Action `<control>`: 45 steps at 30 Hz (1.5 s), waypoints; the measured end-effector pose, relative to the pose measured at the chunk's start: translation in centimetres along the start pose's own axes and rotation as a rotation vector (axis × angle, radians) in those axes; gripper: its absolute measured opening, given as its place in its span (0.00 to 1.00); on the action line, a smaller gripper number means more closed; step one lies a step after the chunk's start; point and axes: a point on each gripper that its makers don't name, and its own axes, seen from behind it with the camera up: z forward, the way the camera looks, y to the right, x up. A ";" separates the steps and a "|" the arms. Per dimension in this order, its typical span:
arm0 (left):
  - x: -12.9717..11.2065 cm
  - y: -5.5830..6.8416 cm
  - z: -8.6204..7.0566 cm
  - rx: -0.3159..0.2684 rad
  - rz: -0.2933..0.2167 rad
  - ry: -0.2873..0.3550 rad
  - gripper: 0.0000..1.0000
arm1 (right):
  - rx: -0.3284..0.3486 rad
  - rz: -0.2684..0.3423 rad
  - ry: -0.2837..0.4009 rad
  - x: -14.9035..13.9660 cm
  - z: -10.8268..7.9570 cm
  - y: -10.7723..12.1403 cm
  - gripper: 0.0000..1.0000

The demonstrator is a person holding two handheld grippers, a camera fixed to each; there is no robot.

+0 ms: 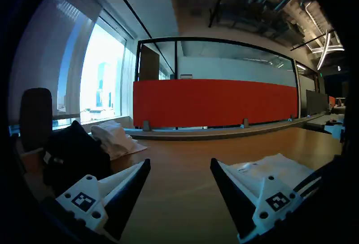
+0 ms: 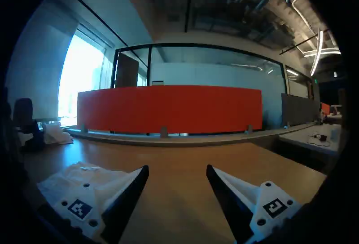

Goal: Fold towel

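Note:
A white towel (image 1: pixel 273 165) lies flat on the wooden table (image 1: pixel 188 154), partly hidden behind the right finger of my left gripper (image 1: pixel 179 166). That gripper is open with only bare table between its fingers. In the right gripper view the same towel (image 2: pixel 85 174) lies at the lower left, behind the left finger of my right gripper (image 2: pixel 177 168). The right gripper is also open and holds nothing. Both grippers hover low over the table (image 2: pixel 179 158), with the towel between them.
A heap of white cloth (image 1: pixel 112 138) sits at the far left beside a black bag (image 1: pixel 72 154) and a dark chair (image 1: pixel 36 118). A red partition (image 1: pixel 215 102) runs along the table's far edge. Another desk (image 2: pixel 314 138) stands to the right.

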 end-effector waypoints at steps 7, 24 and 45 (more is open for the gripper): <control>0.0 0.0 0.0 0.000 0.001 0.000 0.99 | 0.000 0.000 0.000 0.2 0.0 -0.1 0.99; 0.0 0.0 0.0 0.000 0.000 0.000 0.99 | 0.000 0.000 0.000 0.2 0.0 -0.1 0.99; -0.1 0.0 0.0 0.000 -0.001 -0.001 0.99 | -0.004 -0.001 0.000 0.3 -0.1 0.0 0.99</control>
